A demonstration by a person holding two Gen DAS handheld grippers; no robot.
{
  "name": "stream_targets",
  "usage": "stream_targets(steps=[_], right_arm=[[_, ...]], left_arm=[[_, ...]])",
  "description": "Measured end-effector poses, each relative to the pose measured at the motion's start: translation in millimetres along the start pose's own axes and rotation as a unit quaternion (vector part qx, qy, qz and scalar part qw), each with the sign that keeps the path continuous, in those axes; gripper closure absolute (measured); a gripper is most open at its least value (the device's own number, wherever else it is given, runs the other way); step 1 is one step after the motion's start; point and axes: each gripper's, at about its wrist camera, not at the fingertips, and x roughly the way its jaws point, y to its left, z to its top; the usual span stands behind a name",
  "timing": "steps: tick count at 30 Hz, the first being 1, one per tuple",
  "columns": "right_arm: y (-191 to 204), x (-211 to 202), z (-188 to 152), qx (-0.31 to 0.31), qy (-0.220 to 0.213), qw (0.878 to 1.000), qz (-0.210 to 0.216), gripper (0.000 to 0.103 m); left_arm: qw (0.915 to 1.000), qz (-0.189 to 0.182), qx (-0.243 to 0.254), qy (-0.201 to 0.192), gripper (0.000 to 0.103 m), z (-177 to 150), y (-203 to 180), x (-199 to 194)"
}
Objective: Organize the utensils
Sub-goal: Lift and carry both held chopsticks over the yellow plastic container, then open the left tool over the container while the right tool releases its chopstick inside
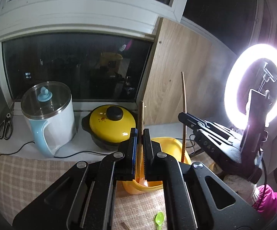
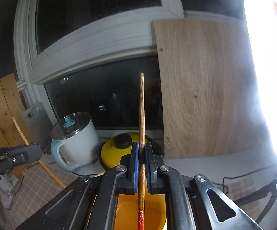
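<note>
My left gripper [image 1: 140, 134] is shut on a wooden chopstick [image 1: 140, 113] that stands upright, its lower end down in a yellow plastic bowl [image 1: 169, 143]. My right gripper [image 2: 142, 149] is shut on a second wooden chopstick [image 2: 141, 105] with a red lower end, also upright over the same yellow bowl [image 2: 138, 212]. In the left wrist view the right gripper [image 1: 184, 117] holds its chopstick [image 1: 184, 103] just right of the bowl's rim. In the right wrist view the left gripper [image 2: 31, 149] and its chopstick [image 2: 21, 130] show at the left.
A green plastic spoon [image 1: 159, 218] lies on the checked cloth [image 1: 23, 174] in front of the bowl. A white and blue electric kettle [image 1: 48, 115], a yellow-lidded pot [image 1: 111, 122] and scissors [image 1: 5, 126] stand behind. A wooden board [image 1: 176, 72] leans at the window. A ring light [image 1: 257, 84] glares at right.
</note>
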Motion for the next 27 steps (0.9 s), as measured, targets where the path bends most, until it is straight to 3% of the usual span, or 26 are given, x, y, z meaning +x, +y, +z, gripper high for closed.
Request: stream_targets(steps=[14,22,27], right_arm=[[-11,-32,-43,0.007,0.027,0.999,0.032,0.099],[-10,-27,-67,0.003,0.059,0.998,0.035,0.099],[-12,-23,-73,0.004,0.074,0.997,0.037,0.099]], left_arm=[[0.9993,0.007,-0.002,0.037,0.1,-16,0,45],[0.9977,0.014,-0.003,0.066,0.1,-30,2,72],[0.9978,0.015,-0.002,0.064,0.1,-33,1,73]])
